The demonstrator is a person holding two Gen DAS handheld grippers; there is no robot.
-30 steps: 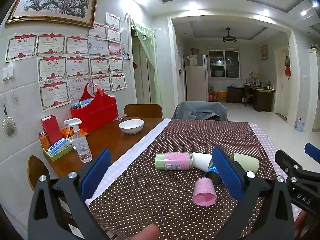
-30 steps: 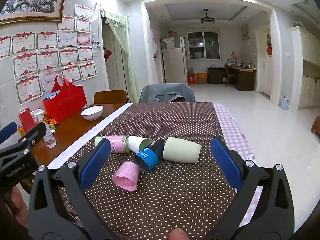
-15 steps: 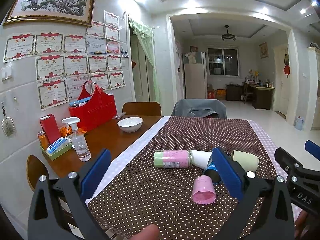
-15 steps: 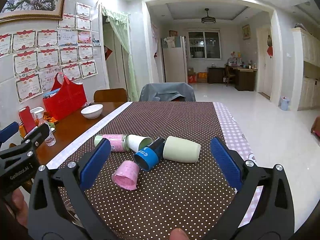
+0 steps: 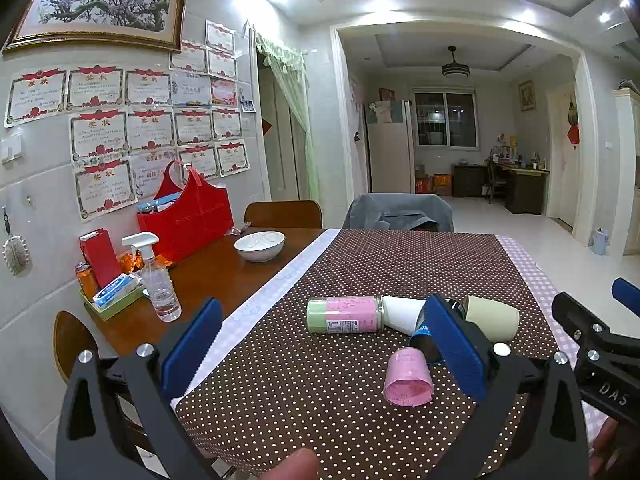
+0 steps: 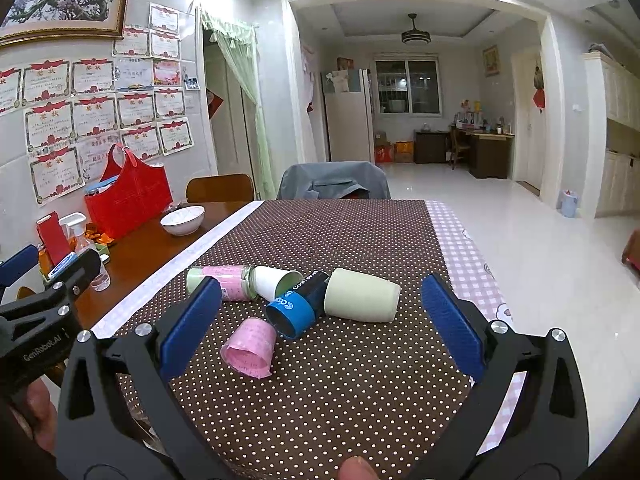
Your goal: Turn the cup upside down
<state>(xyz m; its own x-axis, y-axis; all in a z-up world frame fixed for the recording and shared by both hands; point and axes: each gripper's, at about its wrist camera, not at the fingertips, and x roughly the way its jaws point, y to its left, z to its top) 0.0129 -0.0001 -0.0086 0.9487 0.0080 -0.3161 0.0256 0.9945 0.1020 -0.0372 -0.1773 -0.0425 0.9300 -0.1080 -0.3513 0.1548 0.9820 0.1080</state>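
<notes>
Several cups lie on their sides on the brown dotted tablecloth (image 6: 340, 392): a pink cup (image 6: 250, 347) nearest, a blue-and-black cup (image 6: 298, 304), a pale green cup (image 6: 362, 296), a white cup (image 6: 276, 282) and a pink-and-green bottle (image 6: 220, 280). My right gripper (image 6: 320, 326) is open and empty, hovering just short of the cups. My left gripper (image 5: 324, 348) is open and empty, left of the pink cup (image 5: 408, 378); its right finger hides part of the blue cup (image 5: 422, 340).
A white bowl (image 5: 259, 245), red bag (image 5: 188, 216), spray bottle (image 5: 158, 280) and small tray of items (image 5: 112, 292) stand on the bare wood at left. Chairs (image 5: 398, 212) stand at the table's far end. The table's right edge drops to open floor.
Both views have shifted only slightly. The cups have not moved and both grippers stay open.
</notes>
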